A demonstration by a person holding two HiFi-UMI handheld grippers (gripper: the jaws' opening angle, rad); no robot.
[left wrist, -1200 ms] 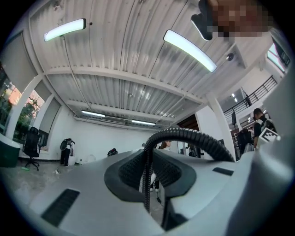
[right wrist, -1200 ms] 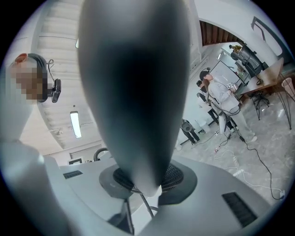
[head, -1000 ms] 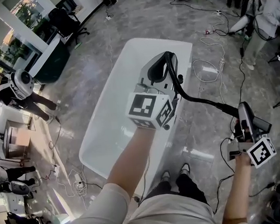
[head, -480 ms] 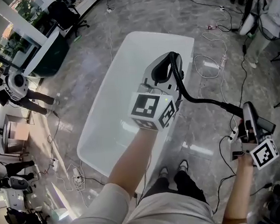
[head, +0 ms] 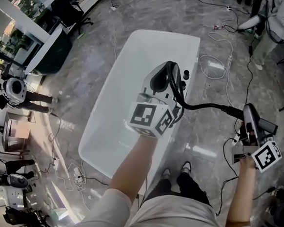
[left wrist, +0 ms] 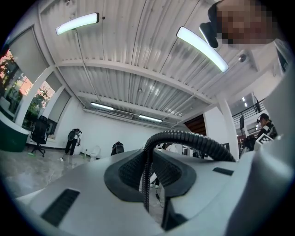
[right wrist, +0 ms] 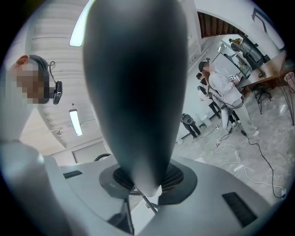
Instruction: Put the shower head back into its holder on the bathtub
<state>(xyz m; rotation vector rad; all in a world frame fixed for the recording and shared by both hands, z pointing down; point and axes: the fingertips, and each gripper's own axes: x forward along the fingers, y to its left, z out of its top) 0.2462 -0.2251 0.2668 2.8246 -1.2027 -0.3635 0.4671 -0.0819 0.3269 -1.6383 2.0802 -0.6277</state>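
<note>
The white bathtub [head: 130,87] lies lengthwise in the middle of the head view. My left gripper [head: 163,80] hangs over its right rim, shut on the black ribbed shower hose [head: 200,105]. In the left gripper view the hose [left wrist: 184,137] arches up out of the closed jaws of that gripper [left wrist: 147,186]. The hose runs right to my right gripper [head: 248,113], outside the tub at the lower right. That gripper [right wrist: 143,184] is shut on the dark grey shower head [right wrist: 138,87], which stands straight out between its jaws. Small dark fittings [head: 186,74] sit on the tub rim beside the left gripper.
Grey marble floor surrounds the tub, with white cables [head: 216,63] and a power strip lying to its right. People [head: 271,12] stand at the far right and at the left [head: 15,91]. My feet [head: 176,174] are at the tub's near end.
My left gripper has sunk with the hose, closer to the tub's right rim. The right gripper with the shower head has stayed in place.
</note>
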